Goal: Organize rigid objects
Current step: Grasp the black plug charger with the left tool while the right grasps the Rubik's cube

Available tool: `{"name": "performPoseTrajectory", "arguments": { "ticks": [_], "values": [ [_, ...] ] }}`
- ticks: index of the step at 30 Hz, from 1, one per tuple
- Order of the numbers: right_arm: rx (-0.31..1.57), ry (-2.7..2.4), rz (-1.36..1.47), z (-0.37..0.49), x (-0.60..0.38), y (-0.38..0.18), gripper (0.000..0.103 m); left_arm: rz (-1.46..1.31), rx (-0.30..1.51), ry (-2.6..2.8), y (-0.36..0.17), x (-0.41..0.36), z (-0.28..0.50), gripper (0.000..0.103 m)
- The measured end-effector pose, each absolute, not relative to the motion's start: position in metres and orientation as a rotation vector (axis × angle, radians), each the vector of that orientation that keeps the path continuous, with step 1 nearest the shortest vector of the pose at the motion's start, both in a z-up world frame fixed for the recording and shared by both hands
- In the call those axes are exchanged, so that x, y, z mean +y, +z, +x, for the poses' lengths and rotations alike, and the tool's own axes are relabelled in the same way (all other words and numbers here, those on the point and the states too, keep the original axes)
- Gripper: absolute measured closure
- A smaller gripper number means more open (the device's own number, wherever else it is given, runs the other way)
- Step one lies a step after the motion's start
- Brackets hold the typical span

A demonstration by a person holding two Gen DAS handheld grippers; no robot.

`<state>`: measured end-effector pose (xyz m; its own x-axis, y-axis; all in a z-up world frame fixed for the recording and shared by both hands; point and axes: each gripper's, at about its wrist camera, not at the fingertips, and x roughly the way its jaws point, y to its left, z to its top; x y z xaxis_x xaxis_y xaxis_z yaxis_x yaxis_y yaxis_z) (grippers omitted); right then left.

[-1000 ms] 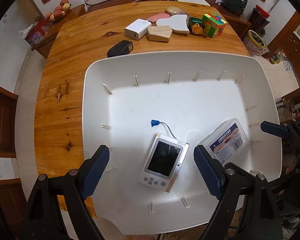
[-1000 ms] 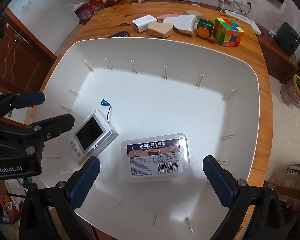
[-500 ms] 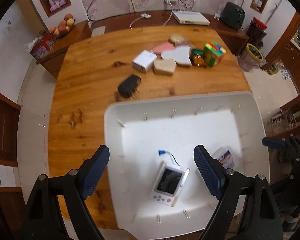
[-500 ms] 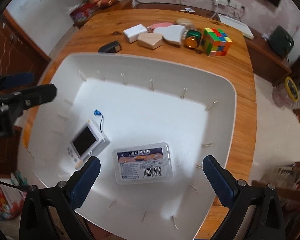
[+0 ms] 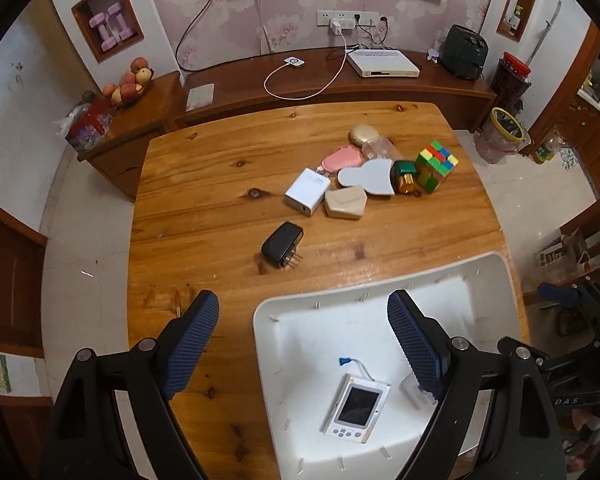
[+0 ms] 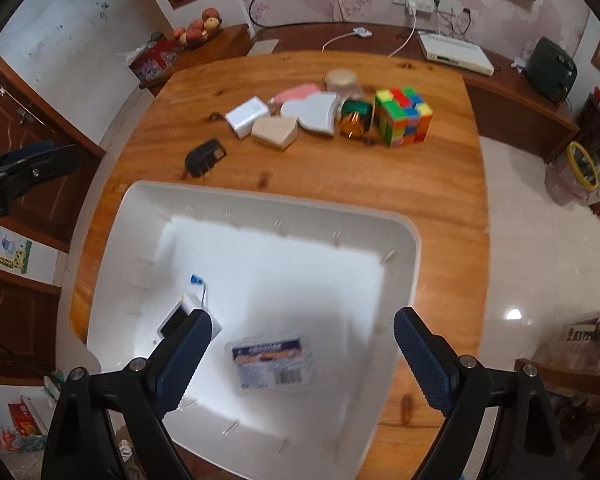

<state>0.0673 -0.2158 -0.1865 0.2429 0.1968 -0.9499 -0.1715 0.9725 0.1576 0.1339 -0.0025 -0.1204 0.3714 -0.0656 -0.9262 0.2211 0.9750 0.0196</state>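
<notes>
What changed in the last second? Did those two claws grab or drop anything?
Both claws pulled up and back from the white tray, so more of the table shows. The left claw and right claw stayed open and empty. The handheld device and clear plastic box stayed in the tray; the black charger and the cluster beyond stayed put.

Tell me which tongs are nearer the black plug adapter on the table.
Left. The left tongs hover open just short of the black plug adapter; the right tongs, also open, sit farther back over the white tray.
</notes>
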Motion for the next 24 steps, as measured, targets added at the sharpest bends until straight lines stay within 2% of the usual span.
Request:
{"name": "performPoseTrajectory", "arguments": {
  "ticks": [7,14,19,24],
  "values": [
    [1.212,0.189,-0.102,0.104,-0.231,-0.15,0.01,0.144,1.157,-0.095,-0.106,0.004,0.168,0.015],
    [1.15,0.139,-0.162,0.164,-0.256,-0.121,0.01,0.017,1.261,-0.075,-0.112,0.008,0.211,0.015],
    [1.176,0.14,-0.146,0.21,-0.272,-0.129,0.01,-0.055,1.303,-0.031,-0.129,0.005,0.237,0.015],
    [1.238,0.165,-0.154,0.252,-0.275,-0.161,0.01,-0.162,1.368,0.034,-0.166,0.008,0.258,0.015]
  ]
}}
